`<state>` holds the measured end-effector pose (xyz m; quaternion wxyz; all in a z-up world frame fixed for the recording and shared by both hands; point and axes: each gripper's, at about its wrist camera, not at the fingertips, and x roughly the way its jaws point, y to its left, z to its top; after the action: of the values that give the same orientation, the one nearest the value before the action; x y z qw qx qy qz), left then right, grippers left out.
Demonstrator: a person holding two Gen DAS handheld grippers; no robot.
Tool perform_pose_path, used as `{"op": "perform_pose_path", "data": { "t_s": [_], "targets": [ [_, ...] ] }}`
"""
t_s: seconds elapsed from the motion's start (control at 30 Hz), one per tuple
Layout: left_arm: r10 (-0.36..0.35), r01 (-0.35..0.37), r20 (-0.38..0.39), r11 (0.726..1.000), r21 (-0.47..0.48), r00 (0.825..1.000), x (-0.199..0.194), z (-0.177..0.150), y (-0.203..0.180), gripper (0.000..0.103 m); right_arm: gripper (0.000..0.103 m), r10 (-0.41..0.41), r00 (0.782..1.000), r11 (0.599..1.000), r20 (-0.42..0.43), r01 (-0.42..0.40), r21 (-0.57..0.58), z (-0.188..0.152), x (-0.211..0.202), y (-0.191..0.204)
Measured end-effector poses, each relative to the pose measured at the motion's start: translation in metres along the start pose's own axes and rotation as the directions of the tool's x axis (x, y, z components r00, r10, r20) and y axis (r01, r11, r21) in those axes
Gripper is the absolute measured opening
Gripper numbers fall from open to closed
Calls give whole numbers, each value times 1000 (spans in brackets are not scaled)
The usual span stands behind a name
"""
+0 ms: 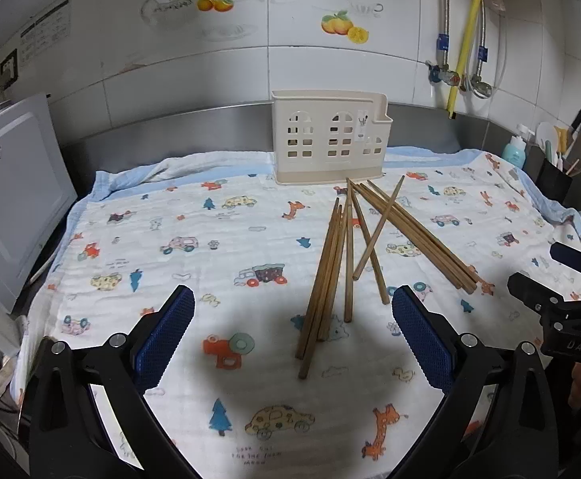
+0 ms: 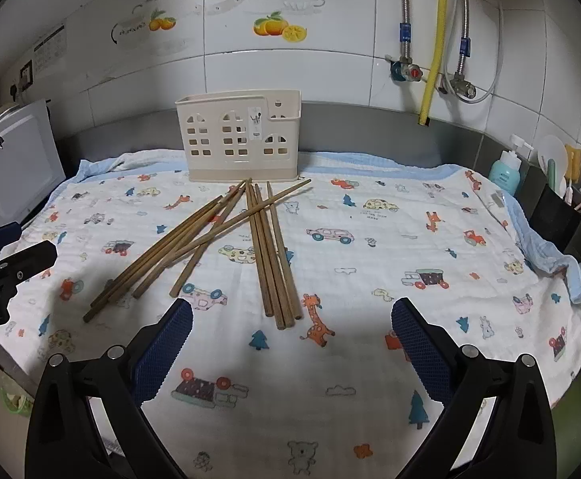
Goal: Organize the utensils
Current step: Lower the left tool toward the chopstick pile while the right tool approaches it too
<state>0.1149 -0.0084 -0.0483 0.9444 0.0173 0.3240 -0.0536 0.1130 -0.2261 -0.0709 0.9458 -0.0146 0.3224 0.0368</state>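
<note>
Through my left wrist camera, my left claw [image 1: 292, 333] hung wide open and empty above the chopsticks [image 1: 332, 267], which lay scattered on the cloth [image 1: 131, 239] before the holder [image 1: 326, 135]. Through the right, my right claw [image 2: 292, 335] gaped equally empty; I judged it best to pinch one stick near its thick end, clear of its neighbours.

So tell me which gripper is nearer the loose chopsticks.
Hard to separate. The left gripper hangs over the near ends of the chopsticks; the right gripper hangs just short of its nearest bundle. Both are open.
</note>
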Motion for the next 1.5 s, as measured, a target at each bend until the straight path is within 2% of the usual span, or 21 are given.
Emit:
{"op": "perform_pose_path", "data": {
  "t_s": [0.7, 0.9, 0.97, 1.1, 1.4, 1.5],
  "targets": [
    [-56, 62, -63, 994, 95, 996, 62, 13, -25, 97, 96, 47, 997, 999, -65, -46, 6, 10, 52, -14],
    [-104, 114, -81, 985, 129, 991, 78, 19, -34, 96, 96, 57, 996, 998, -70, -57, 2, 11, 61, -19],
    [-140, 154, -103, 978, 144, 985, 84, 21, -38, 92, 96, 64, 995, 998, -73, -64, 7, 11, 63, -20],
    [-190, 214, -155, 965, 154, 969, 98, 24, -44, 90, 96, 81, 994, 997, -72, -80, 15, 12, 66, -24],
    [-242, 276, -178, 940, 202, 954, 113, 31, -55, 90, 96, 106, 992, 994, -75, -104, 25, 14, 73, -30],
    [-272, 304, -194, 939, 163, 943, 120, 35, -53, 90, 96, 110, 991, 994, -78, -108, 32, 14, 76, -32]
  ]
}}
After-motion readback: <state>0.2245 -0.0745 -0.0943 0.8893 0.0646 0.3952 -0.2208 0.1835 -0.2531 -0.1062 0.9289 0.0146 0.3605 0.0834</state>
